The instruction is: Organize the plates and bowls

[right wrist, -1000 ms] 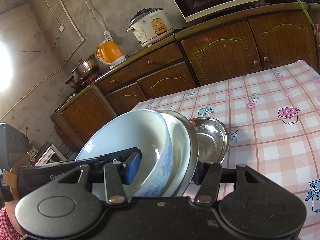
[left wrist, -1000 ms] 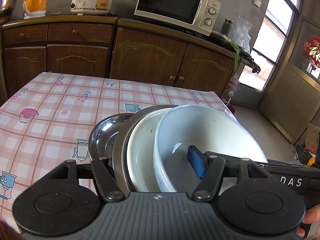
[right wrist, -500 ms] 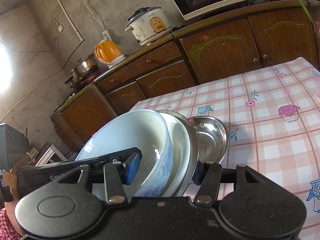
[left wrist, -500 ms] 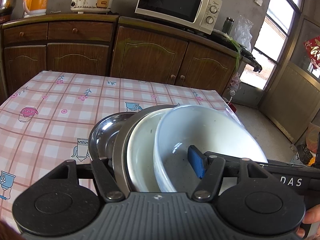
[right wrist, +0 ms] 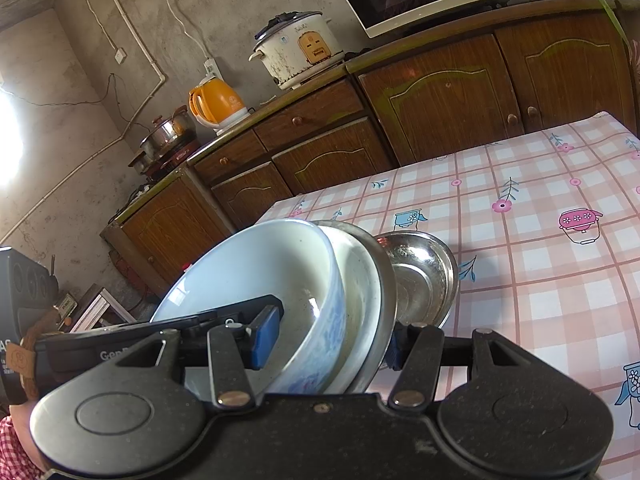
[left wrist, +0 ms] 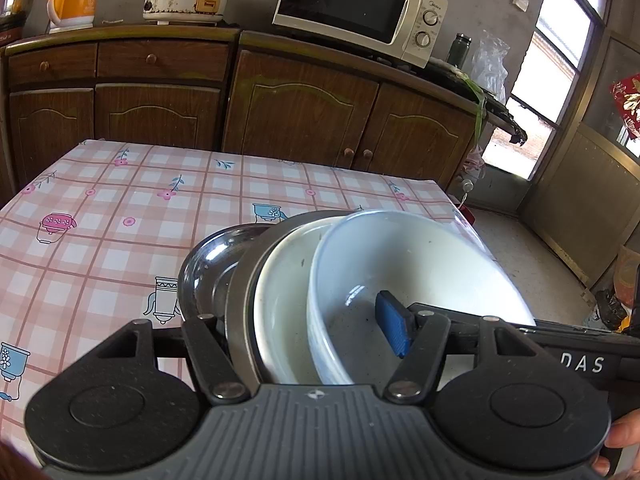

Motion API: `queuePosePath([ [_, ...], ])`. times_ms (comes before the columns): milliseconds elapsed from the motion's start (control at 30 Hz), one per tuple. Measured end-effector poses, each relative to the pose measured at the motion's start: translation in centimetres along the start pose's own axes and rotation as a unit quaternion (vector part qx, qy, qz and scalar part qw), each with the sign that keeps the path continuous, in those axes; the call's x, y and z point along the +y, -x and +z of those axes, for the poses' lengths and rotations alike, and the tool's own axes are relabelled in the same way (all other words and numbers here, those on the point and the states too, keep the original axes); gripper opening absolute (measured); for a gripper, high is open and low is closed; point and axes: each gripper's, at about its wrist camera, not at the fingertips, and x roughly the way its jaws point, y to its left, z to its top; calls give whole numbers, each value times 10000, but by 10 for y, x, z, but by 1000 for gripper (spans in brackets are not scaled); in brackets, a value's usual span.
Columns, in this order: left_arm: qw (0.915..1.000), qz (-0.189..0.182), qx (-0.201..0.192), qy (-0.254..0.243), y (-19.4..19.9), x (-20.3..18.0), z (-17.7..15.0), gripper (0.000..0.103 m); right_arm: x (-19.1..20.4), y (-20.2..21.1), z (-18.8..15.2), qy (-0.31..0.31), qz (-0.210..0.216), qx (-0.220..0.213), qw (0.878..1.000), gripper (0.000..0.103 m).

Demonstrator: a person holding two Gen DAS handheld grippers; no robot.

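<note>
Together we hold the nested stack on edge between both grippers: the left gripper (left wrist: 304, 320) and the right gripper (right wrist: 324, 340) each clamp its jaws across the blue-patterned bowl (right wrist: 280, 276), the white plate (right wrist: 360, 280) and the steel plate (right wrist: 386, 276). To set it down well, we should tilt both wrists evenly so nothing slides out. A steel bowl (left wrist: 212, 264) sits just beside; the tabletop (left wrist: 100, 240) beyond lies free, its near corner close.

tablecloth (left wrist: 100, 240) beyond bowls (left wrist: 400, 264) (bare)
</note>
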Motion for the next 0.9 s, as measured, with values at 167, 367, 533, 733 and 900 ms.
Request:
queuePosePath([
  [167, 10000, -3, 5, 13, -1, 0, 0, 65, 0, -3, -1, -4, -7, 6, 10000, 65],
  [367, 10000, 8, 7, 24, -4, 5, 1, 65, 0, -4, -1, -11, -7, 11, 10000, 65],
  [533, 10000, 25, 22, 29, -8, 7, 4, 65, 0, -7, -2, -14, -8, 28, 10000, 65],
  [733, 10000, 19, 33, 45, -10, 9, 5, 65, 0, -12, -3, -16, -19, 50, 10000, 65],
  [900, 10000, 27, 24, 32, -12, 9, 7, 65, 1, -13, -3, -19, -16, 60, 10000, 65],
])
